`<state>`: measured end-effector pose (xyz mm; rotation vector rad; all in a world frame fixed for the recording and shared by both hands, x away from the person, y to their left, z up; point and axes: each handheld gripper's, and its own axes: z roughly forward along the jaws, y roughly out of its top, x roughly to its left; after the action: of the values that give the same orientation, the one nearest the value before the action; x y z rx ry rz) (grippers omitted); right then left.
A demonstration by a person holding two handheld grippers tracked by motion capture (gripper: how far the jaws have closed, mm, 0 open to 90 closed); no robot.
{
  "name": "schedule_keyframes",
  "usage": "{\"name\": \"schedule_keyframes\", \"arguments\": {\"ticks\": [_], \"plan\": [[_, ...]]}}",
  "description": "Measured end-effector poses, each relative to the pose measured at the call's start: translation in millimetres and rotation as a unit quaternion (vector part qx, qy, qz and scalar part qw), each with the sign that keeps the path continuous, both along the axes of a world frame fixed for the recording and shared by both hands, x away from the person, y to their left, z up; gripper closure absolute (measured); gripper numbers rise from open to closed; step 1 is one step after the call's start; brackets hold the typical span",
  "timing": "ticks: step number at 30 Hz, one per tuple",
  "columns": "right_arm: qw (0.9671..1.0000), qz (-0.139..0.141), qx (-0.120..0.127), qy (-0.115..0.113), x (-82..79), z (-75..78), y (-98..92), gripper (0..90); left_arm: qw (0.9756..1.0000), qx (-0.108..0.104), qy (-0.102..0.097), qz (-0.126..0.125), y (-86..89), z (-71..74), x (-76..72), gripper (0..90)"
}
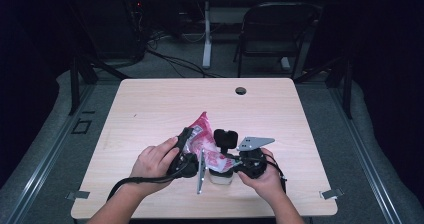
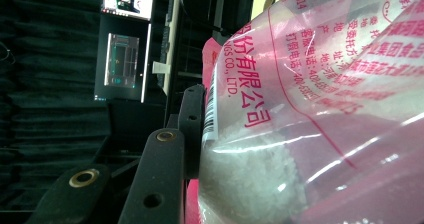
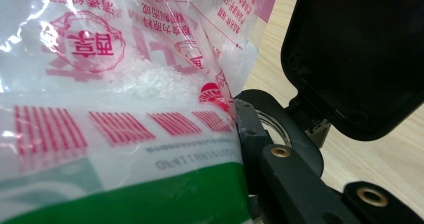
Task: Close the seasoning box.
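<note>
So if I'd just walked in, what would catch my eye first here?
Probably the pink-and-clear plastic bag of white grains, held up between both hands near the front edge of the wooden table. The left tool and right tool each grip a side of it, above a small jar with its black lid flipped open.

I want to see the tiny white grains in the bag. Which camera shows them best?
The left gripper view: white grains pile up against the clear plastic of the bag, close and sharp. The right gripper view shows a smaller white patch of them behind the print. In the high view the bag is too small to see grains.
</note>
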<state>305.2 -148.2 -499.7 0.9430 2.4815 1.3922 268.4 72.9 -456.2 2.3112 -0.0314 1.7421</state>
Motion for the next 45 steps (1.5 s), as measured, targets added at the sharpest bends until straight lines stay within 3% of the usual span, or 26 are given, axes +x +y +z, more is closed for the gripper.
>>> {"name": "schedule_keyframes", "arguments": {"ticks": [10, 31, 36, 40, 45], "plan": [[0.9999, -0.004, -0.002, -0.009, -0.8, 1.8, -0.7, 89.6, 0.9997, -0.018, 0.015, 0.007, 5.6, -5.3, 1.8, 70.2], [0.9999, -0.005, 0.000, -0.013, -0.6, 2.3, 0.1, 89.7, 0.9989, -0.033, 0.031, 0.012, 13.6, -14.5, 1.7, 70.4], [0.9999, -0.004, -0.003, -0.013, 0.0, 1.7, 1.6, 89.7, 0.9979, -0.044, 0.044, 0.017, 17.9, -18.9, 0.9, 70.5], [0.9999, -0.003, -0.005, -0.014, 0.2, 1.4, 3.4, 89.7, 0.9956, -0.070, 0.060, 0.017, 22.2, -21.2, 1.1, 70.6], [0.9999, -0.003, -0.007, -0.015, 0.4, 1.1, 4.4, 89.7, 0.9946, -0.074, 0.069, 0.022, 25.2, -26.1, -0.7, 70.5]]}}
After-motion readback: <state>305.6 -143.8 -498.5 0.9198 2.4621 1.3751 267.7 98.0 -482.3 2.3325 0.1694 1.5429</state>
